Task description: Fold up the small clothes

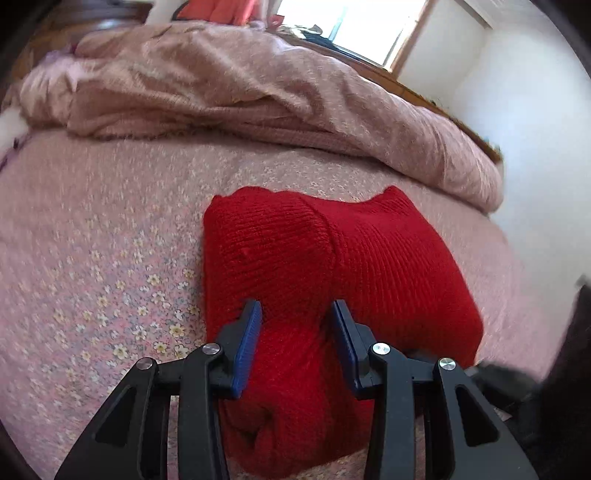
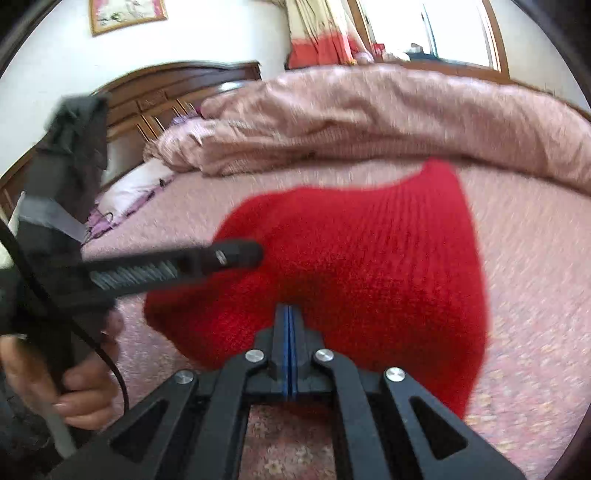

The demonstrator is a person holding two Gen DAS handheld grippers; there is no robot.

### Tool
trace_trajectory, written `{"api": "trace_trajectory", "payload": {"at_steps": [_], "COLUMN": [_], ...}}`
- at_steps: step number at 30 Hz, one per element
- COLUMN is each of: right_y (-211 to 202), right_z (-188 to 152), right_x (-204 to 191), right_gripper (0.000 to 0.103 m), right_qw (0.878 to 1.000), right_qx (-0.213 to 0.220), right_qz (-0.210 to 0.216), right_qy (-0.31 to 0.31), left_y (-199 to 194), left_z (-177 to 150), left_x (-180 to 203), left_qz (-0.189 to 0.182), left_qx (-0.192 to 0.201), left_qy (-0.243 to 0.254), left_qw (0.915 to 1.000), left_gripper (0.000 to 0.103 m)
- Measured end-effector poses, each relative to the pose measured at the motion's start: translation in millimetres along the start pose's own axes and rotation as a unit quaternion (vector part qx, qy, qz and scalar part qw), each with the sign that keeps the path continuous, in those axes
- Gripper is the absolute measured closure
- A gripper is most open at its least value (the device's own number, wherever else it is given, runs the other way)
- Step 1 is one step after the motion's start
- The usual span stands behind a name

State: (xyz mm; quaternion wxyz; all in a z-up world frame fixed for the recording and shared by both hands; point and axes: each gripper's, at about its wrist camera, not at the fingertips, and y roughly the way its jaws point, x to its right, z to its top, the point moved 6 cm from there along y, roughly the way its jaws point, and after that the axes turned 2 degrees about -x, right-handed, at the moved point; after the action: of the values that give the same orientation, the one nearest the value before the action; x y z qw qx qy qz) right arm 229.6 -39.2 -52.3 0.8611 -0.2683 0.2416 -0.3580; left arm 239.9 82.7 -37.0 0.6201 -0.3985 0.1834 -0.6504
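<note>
A red knit garment (image 1: 332, 251) lies folded into a thick pad on the flowered pink bedsheet (image 1: 110, 240). My left gripper (image 1: 295, 310) hangs over its near end. The blue pads (image 1: 249, 339) stand apart, with a bulge of red cloth between them. From the right wrist view the garment (image 2: 351, 251) fills the middle, and the left gripper (image 2: 255, 254) reaches in from the left, held by a person's hand (image 2: 81, 387). My right gripper (image 2: 289, 308) is shut, pads together, tips biting the puckered near edge of the red cloth. It shows as a dark blur (image 1: 495, 371) at the garment's right corner.
A rumpled pink quilt (image 1: 221, 85) is heaped along the far side of the bed. A dark wooden headboard (image 2: 166, 85) and a pale pillow (image 2: 133, 188) are at far left. White wall and a bright window (image 1: 354, 22) lie beyond the bed.
</note>
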Motion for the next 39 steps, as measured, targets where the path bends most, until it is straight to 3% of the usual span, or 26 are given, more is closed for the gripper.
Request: {"api": "trace_trajectory", "payload": {"at_steps": [2,7,11,13,19,24,27,30,32,37,39], "right_y": [-13.1,-29.1,-8.6,1.2,-18.6,-47.3,-60.7,-69.0,-68.4,-51.5,-37.1], "right_z": [4.2,16.1,4.2,-2.0,13.5,21.7,24.6,29.5,33.3,39.0,33.9], "right_x": [3.1,18.0,30.0,33.4,33.2,53.7,64.9,78.1,86.2,109.7,114.5], "right_gripper": [0.103,0.103,0.103,0.103,0.103,0.079,0.067,0.058,0.057,0.056,0.047], "right_qw": [1.0,0.997,0.998,0.998,0.998,0.994,0.99,0.991,0.991,0.992,0.993], "right_qx": [0.009,0.019,-0.013,-0.029,-0.013,0.005,0.006,0.023,0.031,0.023,0.005], "right_qz": [-0.028,-0.069,-0.065,-0.054,-0.024,0.001,0.011,-0.068,-0.082,-0.026,0.021], "right_qy": [-0.009,-0.022,-0.005,0.014,0.049,0.113,0.138,0.11,0.096,0.122,0.119], "left_y": [-4.7,-23.0,-2.6,-4.1,-22.3,-66.4,-60.4,-42.3,-30.5,-11.5,-4.7], "left_z": [-2.5,-7.2,-18.8,-18.1,-6.6,24.0,40.9,43.1,40.6,31.6,26.1], "left_x": [4.1,7.7,-2.1,-3.7,1.3,-10.6,-10.6,-10.2,-9.8,-19.6,-25.2], "left_qz": [0.013,-0.02,-0.024,-0.025,-0.028,-0.101,-0.119,-0.11,-0.095,-0.031,0.01], "left_qx": [0.01,0.013,-0.044,-0.042,-0.018,0.072,0.064,0.044,0.03,0.007,-0.002], "left_qy": [0.011,-0.006,-0.031,-0.034,-0.027,-0.102,-0.112,-0.104,-0.089,-0.06,-0.035], "left_qw": [0.9998,0.9997,0.9983,0.9982,0.9991,0.9869,0.9844,0.9874,0.991,0.9977,0.9993], "left_gripper": [0.069,0.069,0.069,0.069,0.069,0.069,0.066,0.066,0.065,0.065,0.059]}}
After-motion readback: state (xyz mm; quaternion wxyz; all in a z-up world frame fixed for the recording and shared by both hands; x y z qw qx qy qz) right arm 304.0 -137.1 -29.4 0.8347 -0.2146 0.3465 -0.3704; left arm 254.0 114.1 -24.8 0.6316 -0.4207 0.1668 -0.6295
